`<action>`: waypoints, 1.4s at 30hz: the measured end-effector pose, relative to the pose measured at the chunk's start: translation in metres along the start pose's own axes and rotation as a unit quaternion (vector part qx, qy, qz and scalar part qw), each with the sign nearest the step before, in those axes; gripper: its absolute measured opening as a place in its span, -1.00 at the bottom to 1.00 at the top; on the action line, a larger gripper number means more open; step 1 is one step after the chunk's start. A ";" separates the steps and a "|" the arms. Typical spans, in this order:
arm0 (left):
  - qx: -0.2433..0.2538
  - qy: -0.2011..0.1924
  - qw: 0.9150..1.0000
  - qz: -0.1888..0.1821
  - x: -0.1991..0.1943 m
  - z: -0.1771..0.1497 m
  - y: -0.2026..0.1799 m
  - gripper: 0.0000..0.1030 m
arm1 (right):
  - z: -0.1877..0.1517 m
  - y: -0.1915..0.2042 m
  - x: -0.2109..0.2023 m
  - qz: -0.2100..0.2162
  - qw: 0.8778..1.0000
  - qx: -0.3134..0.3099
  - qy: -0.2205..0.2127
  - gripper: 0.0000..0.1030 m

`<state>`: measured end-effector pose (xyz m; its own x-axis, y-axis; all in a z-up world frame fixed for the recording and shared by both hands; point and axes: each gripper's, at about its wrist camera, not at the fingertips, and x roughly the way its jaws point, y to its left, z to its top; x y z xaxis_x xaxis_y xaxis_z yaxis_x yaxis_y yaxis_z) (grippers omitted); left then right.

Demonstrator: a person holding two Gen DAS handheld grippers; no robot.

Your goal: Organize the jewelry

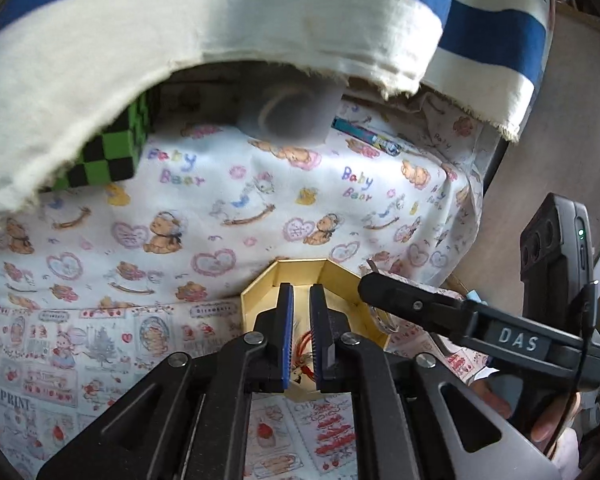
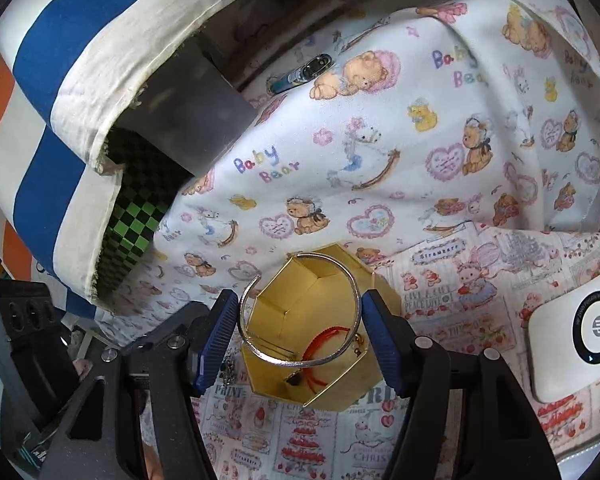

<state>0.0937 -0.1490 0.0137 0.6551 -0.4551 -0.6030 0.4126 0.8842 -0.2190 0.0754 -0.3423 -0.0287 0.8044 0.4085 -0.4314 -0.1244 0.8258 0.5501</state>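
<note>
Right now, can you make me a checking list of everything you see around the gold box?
Surface: printed cloth with bears and hearts covers the work area.
Job's things: gold box stands open; a red cord bracelet lies inside; a silver bangle is held between the right tongs above the box.
Clutter: green checkered box, grey block, small blue tube, white device.
Grippers: right tongs shut on the bangle; left tongs narrowly open over the box, holding nothing.
Cables: a thin black cable on the right gripper.
Surroundings: striped blue and cream fabric overhangs at the back.
</note>
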 end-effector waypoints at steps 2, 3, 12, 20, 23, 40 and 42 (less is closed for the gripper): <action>0.001 0.000 1.000 0.017 -0.003 0.002 0.002 -0.56 | -0.001 0.003 0.001 -0.007 1.000 -0.007 -0.004 0.30; 0.003 -0.006 1.000 0.023 -0.007 0.002 0.004 -0.43 | -0.001 0.003 0.001 -0.007 1.000 -0.009 -0.006 0.30; 0.014 -0.051 0.991 0.123 -0.069 0.001 0.028 0.13 | -0.002 0.019 -0.016 -0.024 0.998 -0.041 -0.040 0.31; -0.034 -0.100 0.981 0.160 -0.107 -0.020 0.063 0.44 | -0.022 0.061 -0.035 -0.049 0.988 -0.123 -0.082 0.44; -0.050 -0.088 0.981 0.165 -0.100 -0.022 0.076 0.44 | -0.028 0.073 -0.030 -0.070 0.982 -0.151 -0.088 0.47; -0.103 -0.029 0.979 0.171 -0.059 -0.043 0.116 0.44 | -0.045 0.077 -0.011 -0.086 0.981 -0.166 -0.057 0.47; -0.094 -0.024 0.983 0.153 -0.053 -0.044 0.114 0.44 | -0.045 0.078 -0.011 -0.086 0.981 -0.166 -0.057 0.47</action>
<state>0.0782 -0.0196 -0.0132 0.7619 -0.1649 -0.6264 0.0705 0.9824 -0.1728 0.0303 -0.2652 -0.0137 0.8878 0.2214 -0.4036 -0.1478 0.9674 0.2056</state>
